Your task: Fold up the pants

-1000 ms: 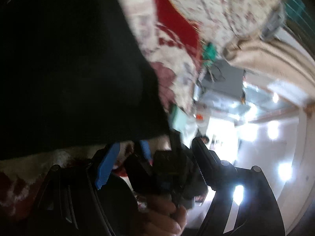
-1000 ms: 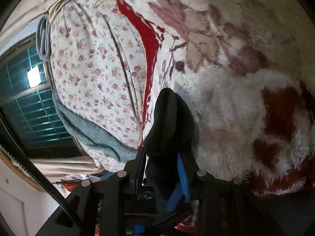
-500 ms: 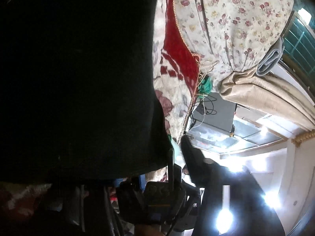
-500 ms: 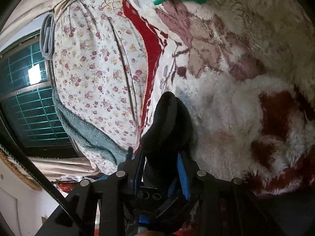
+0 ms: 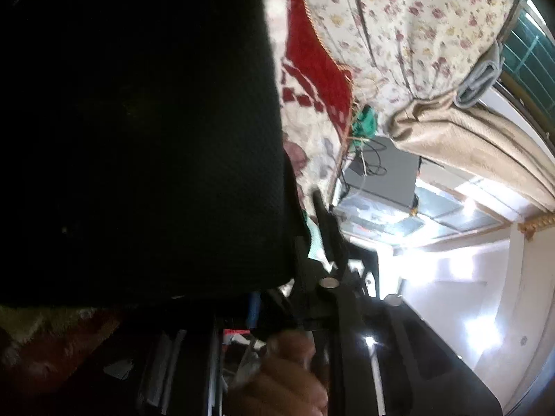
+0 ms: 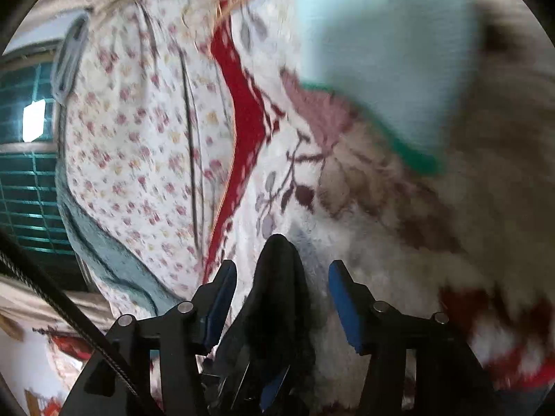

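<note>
Fleecy floral blanket [image 6: 399, 260] underneath, left gripper [image 5: 312, 242] closing onto black pants [image 5: 138, 138], right gripper [image 6: 282, 298] opening, fold between its jaws

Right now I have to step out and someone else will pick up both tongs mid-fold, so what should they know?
Left tongs: closing at the corner edge of the black pants; the view is too dark to confirm the pinch.
Right tongs: opening, blue pads clear of the bunched black fold that stands between them.
Pants: lying on the fluffy flowered blanket, filling the left camera's view. A pale cloth with a green edge lies further off.
Done: the right side looks just let go.
Left: check the left grip, then finish and flatten the fold. How many folds are made cannot be told.
</note>
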A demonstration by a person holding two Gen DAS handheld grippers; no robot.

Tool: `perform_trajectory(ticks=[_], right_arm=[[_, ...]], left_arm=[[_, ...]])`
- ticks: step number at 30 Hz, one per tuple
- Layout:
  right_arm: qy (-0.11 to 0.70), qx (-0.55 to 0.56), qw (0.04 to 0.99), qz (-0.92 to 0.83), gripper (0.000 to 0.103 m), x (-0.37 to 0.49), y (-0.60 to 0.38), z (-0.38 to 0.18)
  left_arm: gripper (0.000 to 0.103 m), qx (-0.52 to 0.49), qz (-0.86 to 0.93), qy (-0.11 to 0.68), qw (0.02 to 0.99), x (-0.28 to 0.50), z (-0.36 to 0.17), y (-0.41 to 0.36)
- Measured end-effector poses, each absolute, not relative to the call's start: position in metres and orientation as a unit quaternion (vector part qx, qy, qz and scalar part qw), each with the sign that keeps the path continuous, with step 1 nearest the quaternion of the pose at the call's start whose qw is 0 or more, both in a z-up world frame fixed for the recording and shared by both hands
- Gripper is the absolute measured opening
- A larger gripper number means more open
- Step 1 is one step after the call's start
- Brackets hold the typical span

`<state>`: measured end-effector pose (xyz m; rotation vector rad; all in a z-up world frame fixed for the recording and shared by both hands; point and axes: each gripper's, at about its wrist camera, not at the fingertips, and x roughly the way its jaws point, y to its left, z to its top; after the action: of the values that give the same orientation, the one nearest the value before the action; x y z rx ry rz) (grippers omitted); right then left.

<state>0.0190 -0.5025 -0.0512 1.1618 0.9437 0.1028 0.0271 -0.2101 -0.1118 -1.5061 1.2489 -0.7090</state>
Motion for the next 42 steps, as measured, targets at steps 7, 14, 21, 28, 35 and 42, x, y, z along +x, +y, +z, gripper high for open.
perform_trajectory(ticks=[7, 14, 21, 28, 35, 42], right_arm=[[0.440, 0.538, 0.712, 0.100, 0.053, 0.036, -0.498, -0.068], [0.433, 0.515, 0.728, 0.135, 0.050, 0.043, -0.485, -0.062], [0.449, 0.455, 0.757, 0.135, 0.017, 0.045, -0.467, -0.053], [0.417, 0.444, 0.778, 0.155, 0.010, 0.036, -0.466, -0.041], [0.393, 0.459, 0.776, 0.184, 0.010, 0.029, -0.462, -0.021], [0.390, 0.469, 0.751, 0.254, 0.010, 0.036, -0.423, 0.015]], left_arm=[[0.010, -0.618, -0.307, 0.519, 0.504, 0.027, -0.104, -0.207], [0.009, -0.614, -0.306, 0.527, 0.502, 0.016, -0.109, -0.203], [0.009, -0.608, -0.301, 0.532, 0.507, 0.015, -0.106, -0.201], [0.009, -0.551, -0.299, 0.531, 0.570, 0.014, -0.080, -0.203], [0.009, -0.503, -0.291, 0.510, 0.635, 0.008, -0.046, -0.195], [0.010, -0.494, -0.284, 0.456, 0.684, -0.005, -0.009, -0.146]])
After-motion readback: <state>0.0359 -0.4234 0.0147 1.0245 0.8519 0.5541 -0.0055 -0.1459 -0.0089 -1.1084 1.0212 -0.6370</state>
